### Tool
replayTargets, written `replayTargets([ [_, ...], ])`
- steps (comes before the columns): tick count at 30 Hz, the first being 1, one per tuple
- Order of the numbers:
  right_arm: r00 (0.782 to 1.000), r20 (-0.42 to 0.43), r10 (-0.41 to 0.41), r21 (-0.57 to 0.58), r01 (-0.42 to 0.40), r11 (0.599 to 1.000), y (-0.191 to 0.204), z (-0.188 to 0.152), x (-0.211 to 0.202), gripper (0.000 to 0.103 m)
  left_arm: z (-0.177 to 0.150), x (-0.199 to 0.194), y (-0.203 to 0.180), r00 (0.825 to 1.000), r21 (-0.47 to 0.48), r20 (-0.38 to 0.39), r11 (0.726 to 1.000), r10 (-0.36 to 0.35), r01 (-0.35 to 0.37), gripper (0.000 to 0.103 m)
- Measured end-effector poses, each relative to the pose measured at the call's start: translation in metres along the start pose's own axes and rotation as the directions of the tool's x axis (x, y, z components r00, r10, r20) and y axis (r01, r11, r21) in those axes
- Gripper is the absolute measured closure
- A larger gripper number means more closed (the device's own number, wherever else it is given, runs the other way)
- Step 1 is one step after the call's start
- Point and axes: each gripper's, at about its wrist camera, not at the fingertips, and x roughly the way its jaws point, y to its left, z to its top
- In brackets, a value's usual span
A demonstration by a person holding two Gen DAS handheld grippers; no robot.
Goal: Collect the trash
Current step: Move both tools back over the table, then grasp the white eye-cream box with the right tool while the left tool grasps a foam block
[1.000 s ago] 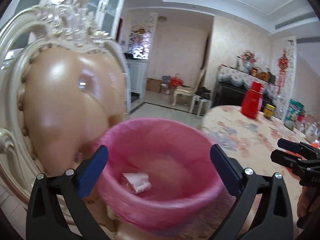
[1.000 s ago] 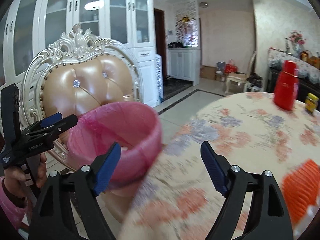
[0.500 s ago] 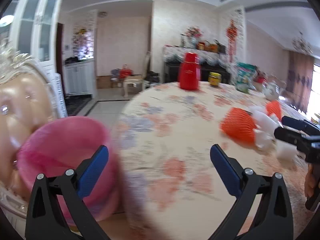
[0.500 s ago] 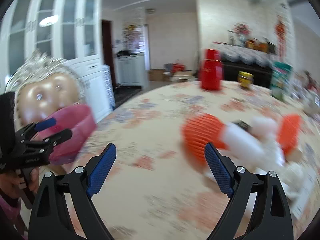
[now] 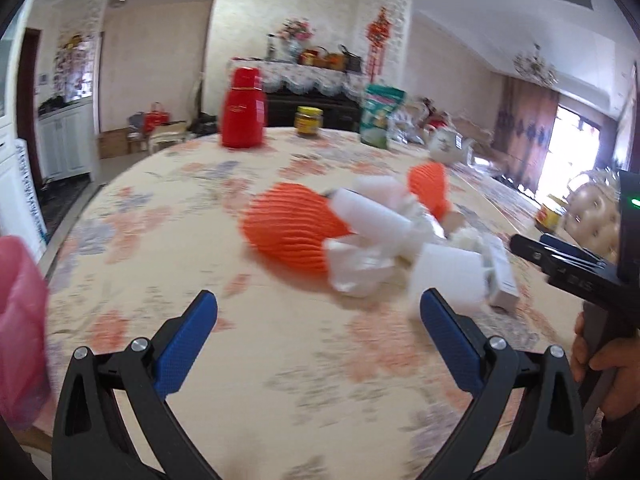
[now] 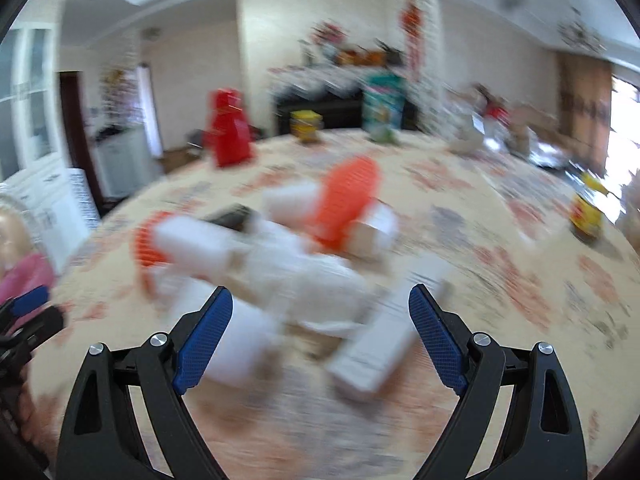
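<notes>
A heap of trash lies on the floral table (image 5: 168, 208): two orange ribbed paper pieces (image 5: 292, 232), crumpled white paper (image 5: 360, 272), a white cup (image 5: 448, 280) and a small white box (image 5: 502, 276). My left gripper (image 5: 318, 324) is open and empty, just short of the heap. The pink-lined bin (image 5: 18, 320) sits at the left edge, off the table. In the blurred right wrist view my right gripper (image 6: 320, 320) is open over the heap, with the white box (image 6: 376, 344) and a white cup (image 6: 244, 344) below its fingers, untouched. The orange piece (image 6: 348, 200) lies beyond.
A red thermos (image 5: 244, 112), a yellow jar (image 5: 308, 120), a green bag (image 5: 380, 116) and a teapot (image 5: 446, 146) stand at the table's far side. A yellow tin (image 6: 586, 216) is at the right. A hand (image 5: 600, 360) holds the right gripper (image 5: 560, 256).
Both views have swung right, from the pink bin and the cream chair across the table to the trash heap. The bin has slid to the left edge. Both grippers stay open.
</notes>
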Motion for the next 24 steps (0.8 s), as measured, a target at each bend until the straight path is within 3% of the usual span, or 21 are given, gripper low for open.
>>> replayTargets([
  [4,0.995,-0.094,-0.043,0.068,0.049,0.996,-0.027,-0.006,0.023,0.019,0.001,0.020,-0.028,0.999,0.030,-0.033,0.999,-0.039,0.040,0.005],
  [9,0.985,-0.164,-0.058,0.052,0.067,0.996,-0.026,-0.010,0.047,0.019,0.001,0.043,-0.057,0.995,0.068,-0.087,0.996,-0.057,0.063,0.005],
  [14,0.953,-0.288,-0.090,0.014,0.098,0.995,-0.026,-0.018,0.065,0.019,-0.003,0.060,-0.072,0.983,0.078,-0.158,0.992,-0.089,0.102,0.005],
  [24,0.955,-0.257,-0.150,0.088,0.178,0.980,-0.068,-0.019,0.047,0.023,0.003,0.082,-0.092,0.974,0.095,-0.201,0.988,-0.101,0.122,0.005],
])
